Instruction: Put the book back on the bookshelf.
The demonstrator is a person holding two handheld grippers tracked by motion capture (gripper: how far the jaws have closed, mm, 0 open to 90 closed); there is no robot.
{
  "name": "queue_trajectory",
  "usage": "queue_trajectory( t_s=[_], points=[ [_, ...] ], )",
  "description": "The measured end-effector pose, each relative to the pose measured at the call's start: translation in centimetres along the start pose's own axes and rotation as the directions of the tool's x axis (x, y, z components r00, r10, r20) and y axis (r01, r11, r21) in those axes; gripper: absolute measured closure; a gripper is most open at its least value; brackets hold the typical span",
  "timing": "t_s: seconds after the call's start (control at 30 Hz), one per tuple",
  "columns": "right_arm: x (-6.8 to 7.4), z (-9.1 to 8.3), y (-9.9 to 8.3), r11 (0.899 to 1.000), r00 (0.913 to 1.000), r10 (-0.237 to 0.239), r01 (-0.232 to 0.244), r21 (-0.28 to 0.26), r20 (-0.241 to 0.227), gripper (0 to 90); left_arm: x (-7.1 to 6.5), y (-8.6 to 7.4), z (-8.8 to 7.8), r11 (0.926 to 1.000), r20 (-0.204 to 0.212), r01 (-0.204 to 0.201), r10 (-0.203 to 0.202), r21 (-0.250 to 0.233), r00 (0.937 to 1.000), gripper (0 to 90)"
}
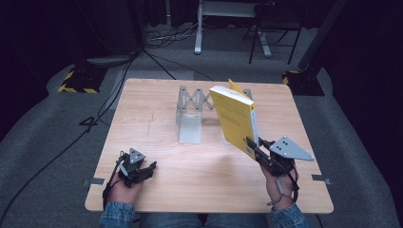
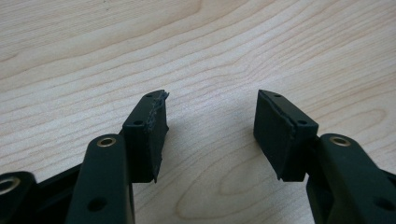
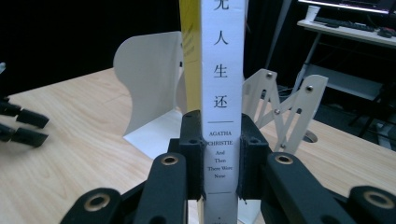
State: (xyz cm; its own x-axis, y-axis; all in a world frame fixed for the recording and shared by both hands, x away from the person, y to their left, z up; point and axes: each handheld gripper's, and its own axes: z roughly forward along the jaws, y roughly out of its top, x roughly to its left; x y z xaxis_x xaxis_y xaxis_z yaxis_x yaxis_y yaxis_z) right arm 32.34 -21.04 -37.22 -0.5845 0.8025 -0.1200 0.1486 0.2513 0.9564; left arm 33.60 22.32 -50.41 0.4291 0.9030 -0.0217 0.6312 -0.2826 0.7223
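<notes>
Two grippers: right gripper (image 1: 254,146) jaws clamp an upright yellow book (image 1: 235,118) by its spine near the surface's (image 1: 157,137) right edge, just before the bookend rack (image 1: 192,114); left gripper (image 1: 145,170) jaws wide, empty.

My count: one book (image 1: 236,119), yellow cover, white spine (also in right gripper view (image 3: 222,93)). One expandable metal bookend rack (image 1: 192,110), two end plates on it as far as I can tell, one scissor lattice between. One wooden table (image 1: 157,156). Two grippers: left gripper (image 1: 151,167), right gripper (image 1: 251,145). Two black jaws each, four total. Two grey three-cornered plates, one per gripper. Two hands, two denim sleeves. Behind table: one white desk frame, one dark stand (legs half hidden). Two yellow-black striped bases on floor.
</notes>
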Motion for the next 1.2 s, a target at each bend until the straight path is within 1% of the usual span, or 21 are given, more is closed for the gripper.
queue_trajectory(
  t_s=[0.03,0.13,0.23,0.3,0.43,0.53,0.6,0.63,0.67,0.7,0.73,0.8,0.83,0.9,0.93,1.03,1.1,1.2],
  points=[
    [-0.5,0.1,0.1,1.000,0.9997,0.021,-0.021,-0.001,0.009,76.3,0.0,0.0,0.0,1.0000,0.001,0.003,-0.003,0.002,1.0000,44.1],
    [-1.4,0.3,0.4,0.999,0.9987,0.046,-0.046,-0.005,0.023,76.3,0.0,0.0,0.0,1.0000,0.000,0.002,-0.002,0.002,1.0000,44.0],
    [-2.1,0.7,0.6,0.998,0.9973,0.060,-0.060,-0.006,0.041,76.2,0.0,0.0,0.0,1.0000,0.000,0.002,-0.002,0.001,1.0000,44.0],
    [-2.5,1.1,0.8,0.997,0.9963,0.073,-0.072,-0.009,0.046,76.3,0.0,0.0,0.0,1.0000,-0.001,0.003,-0.003,0.002,1.0000,44.0],
    [-3.4,1.9,0.9,0.993,0.9923,0.116,-0.115,-0.016,0.045,76.3,0.0,0.0,0.0,1.0000,-0.001,0.003,-0.003,0.001,1.0000,43.9],
    [-3.7,2.6,1.0,0.989,0.9881,0.144,-0.144,-0.014,0.054,76.2,0.0,0.1,0.0,1.0000,-0.001,0.003,-0.003,0.002,1.0000,43.9],
    [-4.0,3.0,1.0,0.985,0.9835,0.175,-0.174,-0.017,0.047,76.2,0.0,0.1,0.0,1.0000,-0.002,0.003,-0.003,0.001,1.0000,43.8],
    [-4.0,3.0,1.0,0.985,0.9835,0.175,-0.174,-0.017,0.047,76.2,0.0,0.1,0.0,1.0000,-0.002,0.003,-0.003,0.001,1.0000,43.9],
    [-4.2,3.3,1.0,0.981,0.9804,0.193,-0.192,-0.021,0.038,76.1,0.0,0.1,0.0,1.0000,-0.002,0.003,-0.003,0.001,1.0000,43.9],
    [-4.5,3.7,0.9,0.974,0.9736,0.227,-0.226,-0.025,0.025,76.2,0.0,0.1,0.0,1.0000,-0.002,0.003,-0.003,0.002,1.0000,43.9],
    [-4.7,3.9,0.9,0.972,0.9716,0.235,-0.235,-0.026,0.024,76.2,0.0,0.1,0.0,1.0000,-0.002,0.001,-0.001,0.003,1.0000,43.8],
    [-4.8,4.2,0.9,0.971,0.9705,0.239,-0.238,-0.026,0.029,76.2,0.0,0.1,0.1,1.0000,-0.003,0.001,-0.001,0.000,1.0000,43.7],
    [-4.9,4.5,1.0,0.971,0.9702,0.239,-0.238,-0.020,0.042,76.2,0.0,0.1,0.1,1.0000,-0.002,0.001,-0.001,0.000,1.0000,43.7],
    [-5.0,4.7,1.0,0.972,0.9704,0.237,-0.236,-0.021,0.047,76.2,0.0,0.1,0.1,1.0000,-0.002,0.002,-0.002,0.000,1.0000,43.7],
    [-5.1,5.1,1.1,0.973,0.9707,0.233,-0.232,-0.017,0.061,76.2,0.0,0.1,0.1,1.0000,-0.002,0.006,-0.006,-0.001,1.0000,43.7],
    [-5.2,5.4,1.0,0.973,0.9710,0.229,-0.228,-0.012,0.069,76.2,0.0,0.1,0.1,1.0000,-0.001,0.004,-0.004,-0.001,1.0000,43.6],
    [-5.3,6.1,0.9,0.971,0.9676,0.238,-0.239,-0.006,0.083,76.2,0.0,0.1,0.1,1.0000,-0.002,0.002,-0.002,-0.001,1.0000,43.6],
    [-5.5,6.5,0.7,0.969,0.9654,0.245,-0.246,-0.001,0.091,76.2,0.0,0.1,0.1,1.0000,-0.001,0.004,-0.004,0.000,1.0000,43.6]
  ],
)
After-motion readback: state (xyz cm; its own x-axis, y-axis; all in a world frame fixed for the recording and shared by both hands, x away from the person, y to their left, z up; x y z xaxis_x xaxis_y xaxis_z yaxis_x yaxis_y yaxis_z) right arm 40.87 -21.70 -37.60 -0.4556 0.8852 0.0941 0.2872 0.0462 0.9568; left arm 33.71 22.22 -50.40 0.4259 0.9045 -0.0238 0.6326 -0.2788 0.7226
